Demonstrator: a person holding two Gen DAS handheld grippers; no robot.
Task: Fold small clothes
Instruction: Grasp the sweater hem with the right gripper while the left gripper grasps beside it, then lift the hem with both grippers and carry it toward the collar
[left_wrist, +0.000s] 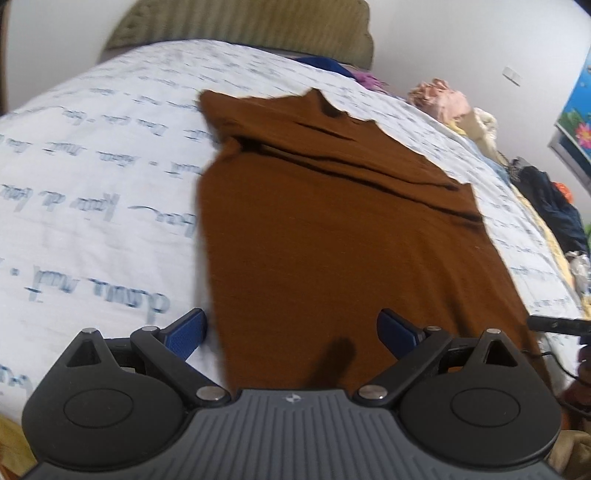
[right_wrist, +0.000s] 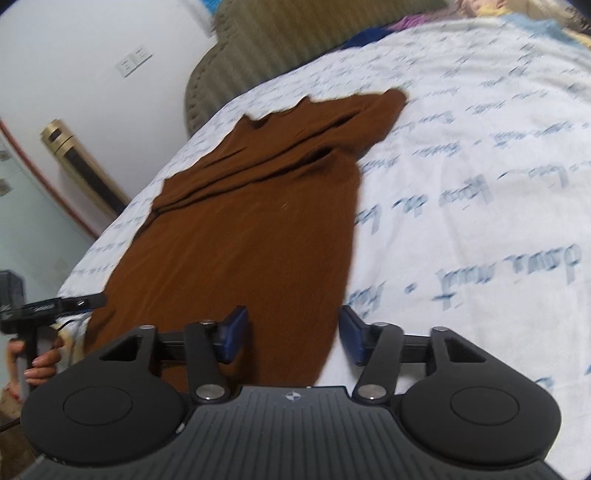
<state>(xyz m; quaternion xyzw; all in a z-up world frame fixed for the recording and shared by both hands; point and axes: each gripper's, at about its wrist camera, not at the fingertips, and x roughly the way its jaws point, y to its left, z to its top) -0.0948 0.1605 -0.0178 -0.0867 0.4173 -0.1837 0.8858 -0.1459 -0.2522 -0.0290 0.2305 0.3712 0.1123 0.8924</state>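
A brown long-sleeved top lies flat on a white bedsheet with blue script. Its collar points away and its sleeves are folded across the chest. My left gripper stands open over the near hem, with the top's left edge between its blue pads and nothing pinched. In the right wrist view the same top runs away from me. My right gripper is open astride the near right corner, its pads apart from the cloth. A hand holds the other gripper's handle at the left rim.
An olive ribbed headboard closes the far end of the bed. Loose clothes, pink and dark, are heaped along the bed's right side. A gold floor-standing unit stands by the wall left of the bed.
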